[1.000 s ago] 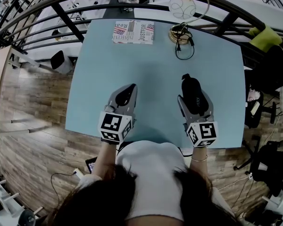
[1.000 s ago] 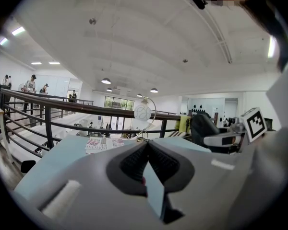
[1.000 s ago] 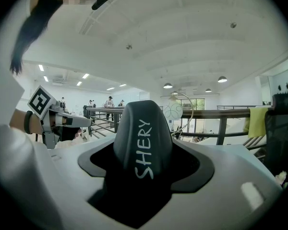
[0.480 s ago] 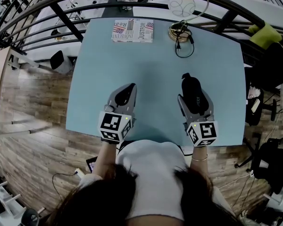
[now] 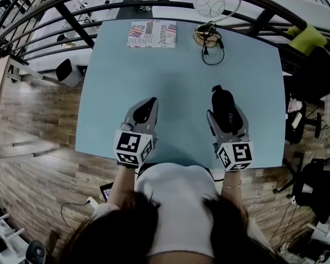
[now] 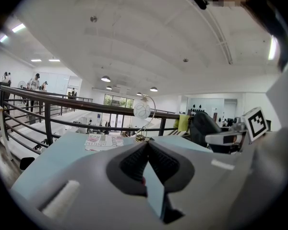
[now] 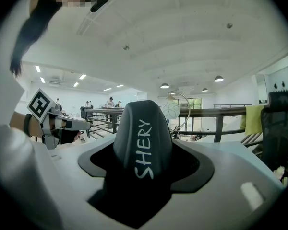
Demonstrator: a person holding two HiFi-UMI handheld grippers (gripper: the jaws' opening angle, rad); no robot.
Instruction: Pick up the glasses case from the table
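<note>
The right tongs (image 7: 144, 169) grip the glasses case (image 7: 143, 128) over the near side of the counter (image 5: 181, 65). A firm, level squeeze should prevent slipping. The left tongs (image 6: 147, 152) are closed and empty.

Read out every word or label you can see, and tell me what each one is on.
"SHERY": on the black glasses case in the right gripper.
"JUSTFOR", roughly: on the printed paper at the far edge of the table; its other print is too blurred.
</note>
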